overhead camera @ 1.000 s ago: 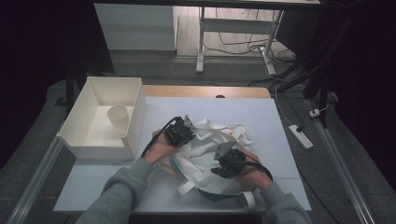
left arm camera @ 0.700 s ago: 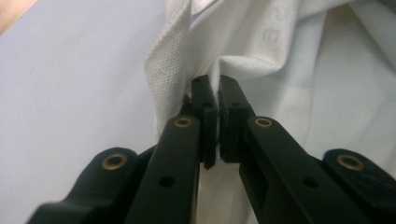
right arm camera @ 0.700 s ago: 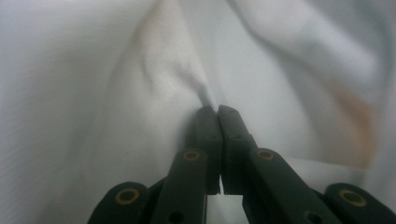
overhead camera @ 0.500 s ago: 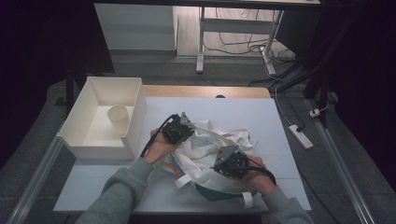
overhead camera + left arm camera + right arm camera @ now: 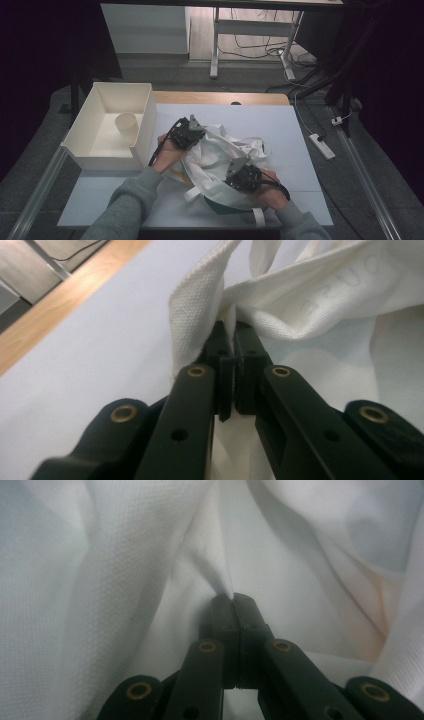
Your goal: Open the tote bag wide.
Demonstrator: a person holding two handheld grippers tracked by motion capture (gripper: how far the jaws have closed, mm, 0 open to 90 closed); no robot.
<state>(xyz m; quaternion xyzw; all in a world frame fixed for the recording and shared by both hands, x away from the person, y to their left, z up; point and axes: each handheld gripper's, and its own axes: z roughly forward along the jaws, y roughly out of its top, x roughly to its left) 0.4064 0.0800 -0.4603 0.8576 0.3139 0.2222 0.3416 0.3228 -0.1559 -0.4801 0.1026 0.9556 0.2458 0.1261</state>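
— Two hand-held grippers are now on the white cloth bag [image 5: 220,160]. What has changed in the last moment?

— The right hand-held gripper [image 5: 239,176] has just been closing. A second ago its jaws stood about half open over the fabric; now they are pressed together, and in the right gripper view a thin fold of the bag [image 5: 210,575] is pinched between them. The hand also sits a little nearer to the middle of the bag than before.

— And the left hand-held gripper [image 5: 192,131]?

— It has not changed. Its jaws are nearly together, and in the left gripper view they clamp the hemmed edge of the bag [image 5: 200,315], close to the top rim.

— What does this mean for the work?

— I judge that both grips are now made, so the bag can be pulled apart, opened or spread flat. Before, one side alone was held.

— Where is the bag?

— It lies crumpled in the middle of the counter [image 5: 280,125], on the pale sheet, with its straps loose toward the near edge. Something green shows under its near side; I cannot tell what it is. The white box [image 5: 85,145] with a paper cup [image 5: 126,127] inside stands just to the left of the bag, apart from it.
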